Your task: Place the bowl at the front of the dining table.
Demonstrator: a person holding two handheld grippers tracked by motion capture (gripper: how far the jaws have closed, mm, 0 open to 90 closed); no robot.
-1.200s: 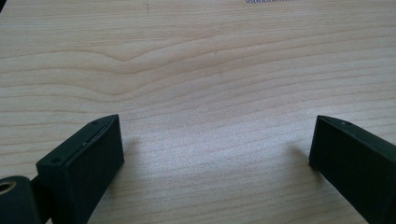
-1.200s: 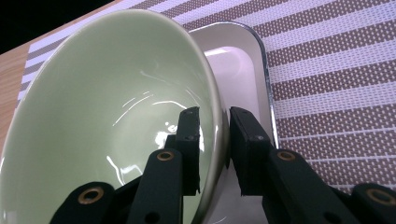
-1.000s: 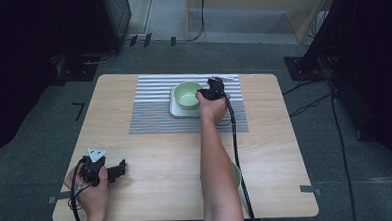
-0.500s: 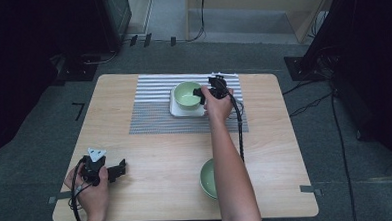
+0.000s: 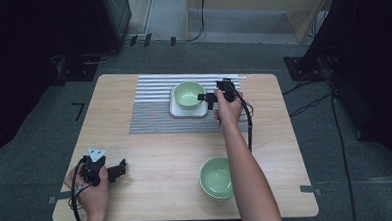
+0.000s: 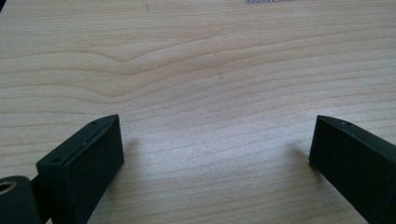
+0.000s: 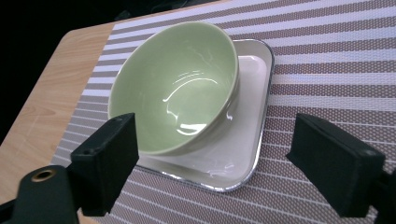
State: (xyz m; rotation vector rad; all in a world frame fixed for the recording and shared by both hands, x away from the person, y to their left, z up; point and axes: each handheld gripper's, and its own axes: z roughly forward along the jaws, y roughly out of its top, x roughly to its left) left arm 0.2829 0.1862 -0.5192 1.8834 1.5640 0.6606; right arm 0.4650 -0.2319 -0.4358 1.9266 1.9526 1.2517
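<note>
- On the striped placemat (image 5: 154,110) at the table's far side, a green bowl (image 5: 189,95) sat in a white square plate (image 5: 176,110); in the right gripper view the bowl (image 7: 180,88) looked pushed toward one side of the plate (image 7: 247,140), rim leaning slightly, though the angle made tilt hard to confirm.
- Right gripper (image 5: 207,98) sat just beside that bowl on its right, jaws wide apart, nothing between them. In its own view the right gripper (image 7: 215,161) had one jaw in front of the bowl's near wall and the other over the placemat (image 7: 327,70); contact with the bowl couldn't be judged.
- Second green bowl (image 5: 216,177) stood on bare wood near the table's front edge, beside the right forearm (image 5: 247,178).
- Left gripper (image 5: 117,170) rested at the front-left corner of the table (image 5: 151,157), held in the left hand (image 5: 90,187), well apart from both bowls.
- Left gripper view: left gripper (image 6: 215,140) jaws spread wide, empty, low over plain wood (image 6: 196,60).
</note>
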